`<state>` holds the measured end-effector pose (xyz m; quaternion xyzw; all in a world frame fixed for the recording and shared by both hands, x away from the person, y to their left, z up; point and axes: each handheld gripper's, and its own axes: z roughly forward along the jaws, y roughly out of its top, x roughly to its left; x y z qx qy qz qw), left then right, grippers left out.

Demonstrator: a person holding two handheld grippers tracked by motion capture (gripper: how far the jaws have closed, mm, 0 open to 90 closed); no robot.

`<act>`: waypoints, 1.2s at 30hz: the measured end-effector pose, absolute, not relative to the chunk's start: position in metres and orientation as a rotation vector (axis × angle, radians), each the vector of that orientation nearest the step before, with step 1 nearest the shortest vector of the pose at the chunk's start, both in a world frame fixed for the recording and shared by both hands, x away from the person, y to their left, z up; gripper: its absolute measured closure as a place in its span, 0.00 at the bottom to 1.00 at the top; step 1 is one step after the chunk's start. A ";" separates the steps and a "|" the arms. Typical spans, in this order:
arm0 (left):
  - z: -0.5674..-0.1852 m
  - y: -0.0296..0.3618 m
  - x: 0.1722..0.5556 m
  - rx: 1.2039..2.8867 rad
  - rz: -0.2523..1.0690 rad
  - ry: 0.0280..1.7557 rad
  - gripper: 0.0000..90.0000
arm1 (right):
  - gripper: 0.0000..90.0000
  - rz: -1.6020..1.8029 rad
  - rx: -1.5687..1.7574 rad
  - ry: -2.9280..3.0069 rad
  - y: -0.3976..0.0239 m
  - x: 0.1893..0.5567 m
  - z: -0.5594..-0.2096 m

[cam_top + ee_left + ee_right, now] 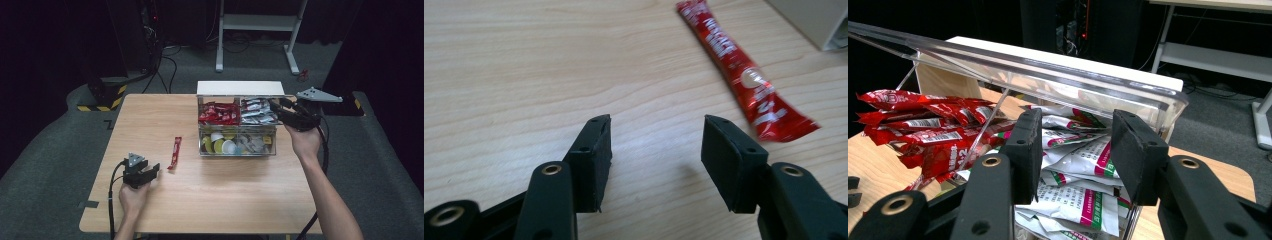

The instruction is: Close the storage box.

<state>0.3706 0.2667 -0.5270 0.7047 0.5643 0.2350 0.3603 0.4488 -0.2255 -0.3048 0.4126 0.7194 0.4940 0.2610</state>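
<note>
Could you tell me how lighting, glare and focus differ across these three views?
High view: the wooden table is evenly lit, the room behind falls to near black, and the picture is soft. Left gripper view: the red sachet is sharp with a bright glint, and the table grain blurs towards the top. Right gripper view: the clear lid catches pale glare against a dark background.

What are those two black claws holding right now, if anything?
Nothing. The left gripper is open over bare table, short of the red stick packet. The right gripper gapes empty by the clear box.
</note>
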 end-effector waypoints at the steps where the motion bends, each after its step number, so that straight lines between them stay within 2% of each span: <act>1: -0.527 0.268 0.370 1.807 0.601 1.462 0.51 | 0.63 1.337 1.118 1.948 -0.226 0.448 -0.305; 19: -0.528 0.262 0.369 1.860 0.633 1.454 0.43 | 0.62 1.365 1.105 1.942 -0.234 0.435 -0.306; 36: -0.528 0.262 0.369 1.860 0.636 1.453 0.43 | 0.62 1.352 1.120 1.935 -0.242 0.428 -0.321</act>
